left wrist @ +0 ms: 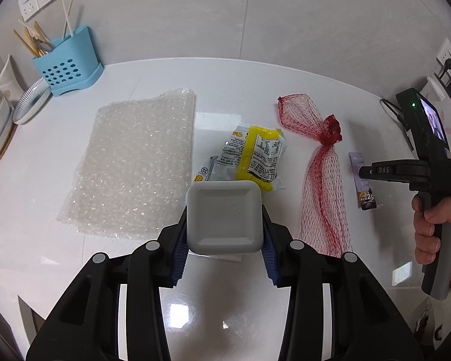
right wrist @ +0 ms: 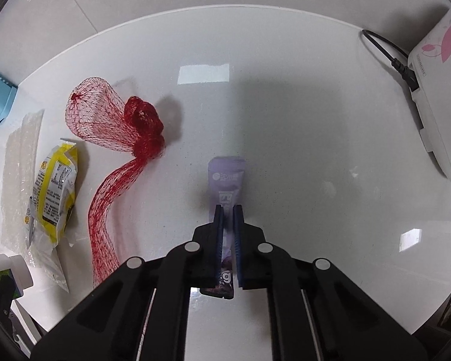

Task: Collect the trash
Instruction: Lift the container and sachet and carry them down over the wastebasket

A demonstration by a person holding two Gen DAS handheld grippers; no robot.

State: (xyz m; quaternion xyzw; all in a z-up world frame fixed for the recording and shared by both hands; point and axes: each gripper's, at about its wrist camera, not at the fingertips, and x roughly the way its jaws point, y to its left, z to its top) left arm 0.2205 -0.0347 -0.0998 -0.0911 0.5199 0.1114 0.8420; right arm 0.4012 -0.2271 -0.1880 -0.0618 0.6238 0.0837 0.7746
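Right gripper (right wrist: 228, 210) pinches the purple sachet (right wrist: 226, 177) (left gripper (left wrist: 224, 228) clamps a grey tub (left wrist: 224, 216)).

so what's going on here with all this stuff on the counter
A person is clearing trash off a white countertop with handheld tongs in each hand. The left tongs grip a square grey plastic container by its sides. The right tongs are closed on a narrow purple sachet lying on the counter. A sheet of clear bubble wrap, a crumpled yellow wrapper and a red mesh net bag lie uncollected.
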